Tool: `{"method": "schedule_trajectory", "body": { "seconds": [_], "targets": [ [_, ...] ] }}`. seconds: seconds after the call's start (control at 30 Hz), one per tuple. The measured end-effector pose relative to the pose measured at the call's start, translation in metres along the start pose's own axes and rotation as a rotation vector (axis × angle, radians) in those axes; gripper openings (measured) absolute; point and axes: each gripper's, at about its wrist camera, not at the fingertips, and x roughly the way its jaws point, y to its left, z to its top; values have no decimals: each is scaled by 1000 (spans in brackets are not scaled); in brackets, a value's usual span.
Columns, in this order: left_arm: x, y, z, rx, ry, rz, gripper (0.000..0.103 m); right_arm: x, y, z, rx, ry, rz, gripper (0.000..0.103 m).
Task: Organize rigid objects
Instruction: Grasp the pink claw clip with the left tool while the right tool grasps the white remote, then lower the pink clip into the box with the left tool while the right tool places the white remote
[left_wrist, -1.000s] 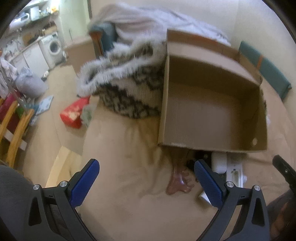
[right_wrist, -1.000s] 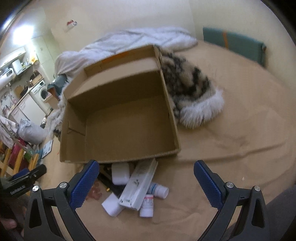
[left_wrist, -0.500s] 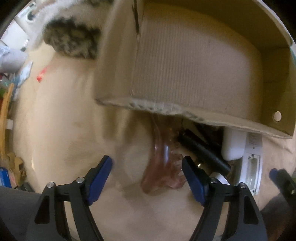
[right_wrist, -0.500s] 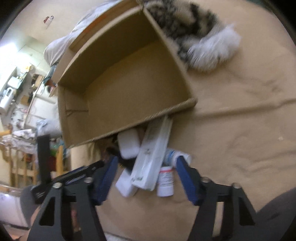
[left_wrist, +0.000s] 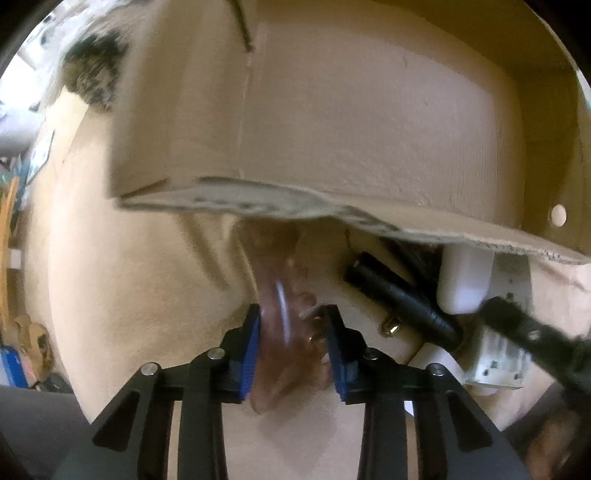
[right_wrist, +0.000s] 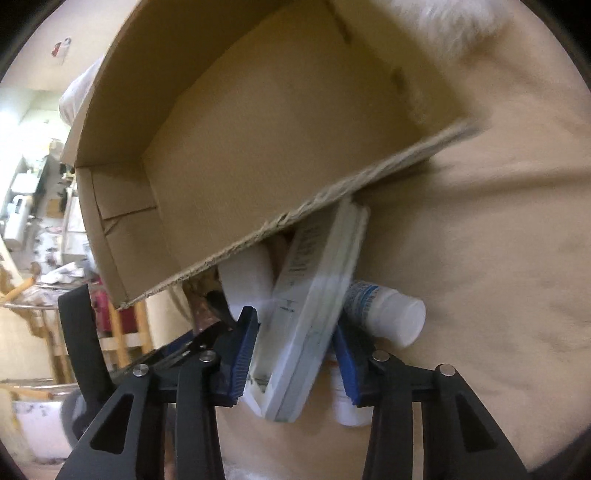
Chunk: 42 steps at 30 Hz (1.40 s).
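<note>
An open cardboard box (left_wrist: 369, 129) lies on a beige sheet, with rigid things heaped at its front edge. In the left wrist view my left gripper (left_wrist: 293, 314) is closing, its blue pads against the sides of a pink translucent foot-shaped piece (left_wrist: 280, 354). To its right lie a black cylinder (left_wrist: 399, 299) and a white block (left_wrist: 465, 280). My right gripper (right_wrist: 295, 317) is closing too, its pads pressing on a long white flat case (right_wrist: 314, 288) that leans out from under the box (right_wrist: 277, 129). A white bottle with a blue label (right_wrist: 384, 314) lies just right of it.
A second white bottle (right_wrist: 347, 410) lies under the right finger. A black-and-white furry throw (left_wrist: 92, 55) sits behind the box at the left. The beige sheet (right_wrist: 498, 258) stretches off to the right. Wooden furniture (right_wrist: 122, 332) and room clutter stand at the far left.
Both grippers came down from above the box to the heap at its front edge. Their jaws went from wide open to narrow, around the pink piece and the white case.
</note>
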Motion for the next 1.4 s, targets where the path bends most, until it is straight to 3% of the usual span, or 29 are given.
{"method": "schedule_trajectory", "body": {
  "seconds": [0.27, 0.37, 0.7, 0.93, 1.17, 1.4],
  "targets": [
    [-11, 18, -12, -26, -24, 3, 29, -8, 7, -17, -56, -38, -50, 23],
    [-17, 13, -14, -17, -45, 21, 29, -18, 8, -23, -61, -61, -40, 23],
    [-81, 24, -42, -40, -157, 42, 29, -68, 0, -46, -13, -144, 129, 23],
    [-150, 21, -46, -59, -239, 41, 29, -98, 5, -55, -39, -186, 248, 23],
    [-187, 4, -13, 2, -339, 14, 29, -126, 19, -21, -95, -253, 272, 23],
    [-167, -24, 37, 105, -347, 16, 29, -110, 54, 29, -175, -270, 209, 23]
  ]
}}
